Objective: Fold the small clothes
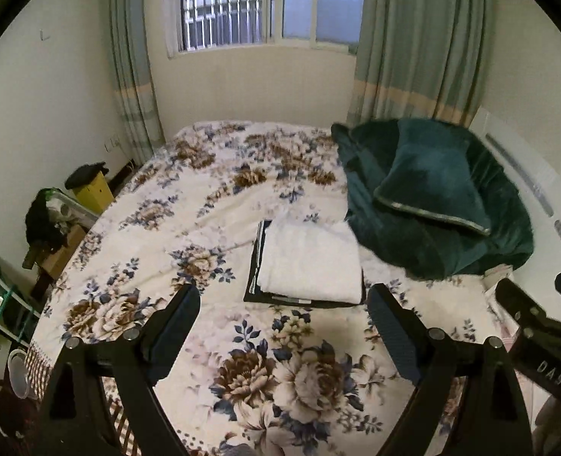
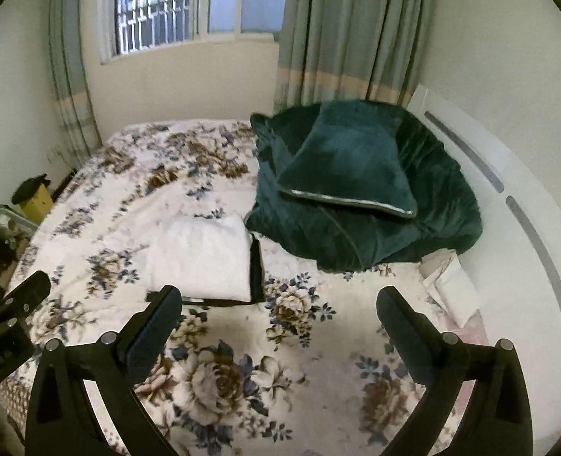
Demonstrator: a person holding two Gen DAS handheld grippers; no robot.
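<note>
A folded white garment lies on top of a folded dark garment in the middle of the floral bedspread. The same stack shows in the right wrist view, white piece over dark piece. My left gripper is open and empty, held above the bed just in front of the stack. My right gripper is open and empty, to the right of the stack. The right gripper's body also shows at the left wrist view's right edge.
A dark green pillow rests on a bunched green blanket at the bed's right, against the white headboard. Boxes, a yellow bin and a rack stand on the floor left of the bed. Curtains and a window are behind.
</note>
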